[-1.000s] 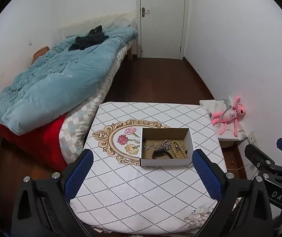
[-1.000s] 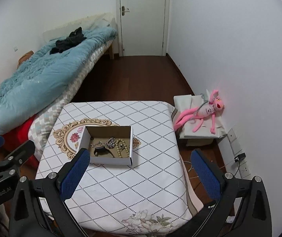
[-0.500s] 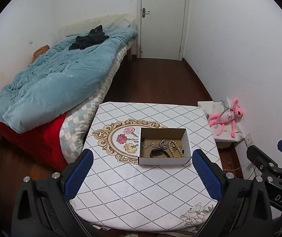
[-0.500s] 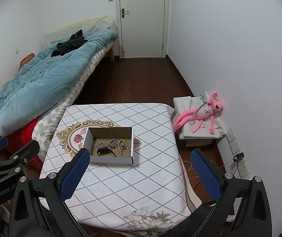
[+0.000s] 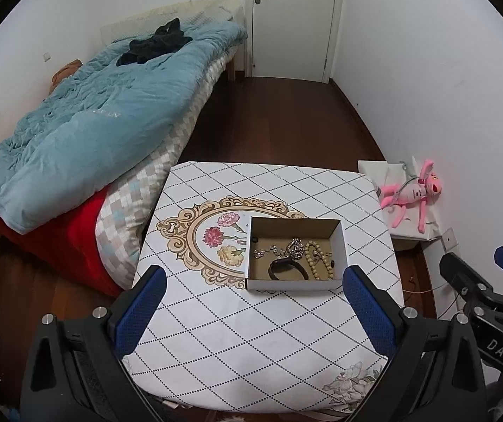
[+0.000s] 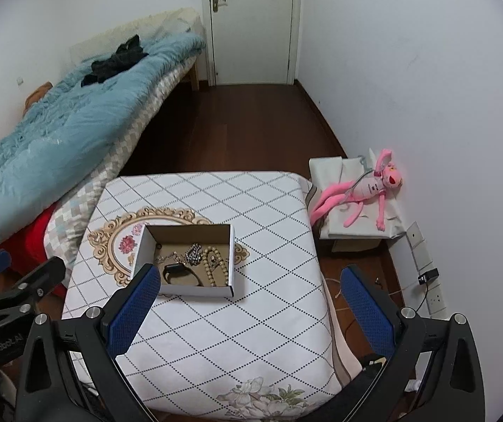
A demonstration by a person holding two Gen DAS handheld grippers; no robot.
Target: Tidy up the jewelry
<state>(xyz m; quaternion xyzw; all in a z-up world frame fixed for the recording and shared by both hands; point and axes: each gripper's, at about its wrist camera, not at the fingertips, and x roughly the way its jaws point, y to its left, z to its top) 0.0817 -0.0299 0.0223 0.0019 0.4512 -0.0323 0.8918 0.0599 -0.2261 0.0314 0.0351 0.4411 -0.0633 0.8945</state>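
An open cardboard box [image 5: 295, 227] [image 6: 186, 232] sits on the table [image 5: 251, 334] [image 6: 269, 246] with the white diamond-pattern cloth. Inside lie a black band [image 5: 288, 269] [image 6: 177, 274], a silver chain [image 5: 292, 248] [image 6: 190, 255] and a cream bead string [image 5: 316, 260] [image 6: 212, 265]. My left gripper [image 5: 255, 299] is open and empty, held above the table's near side, short of the box. My right gripper [image 6: 251, 299] is open and empty, right of and nearer than the box. Each gripper shows at the edge of the other's view.
A bed with a blue duvet [image 5: 93, 123] [image 6: 68, 133] stands left of the table. A pink plush toy [image 5: 413, 193] [image 6: 360, 190] lies on a low white box by the right wall. Dark wood floor leads to a shut white door [image 5: 290, 17].
Both grippers have drawn back and up from the table, so the box sits a little farther and more of the near cloth shows. Jaws stayed open.
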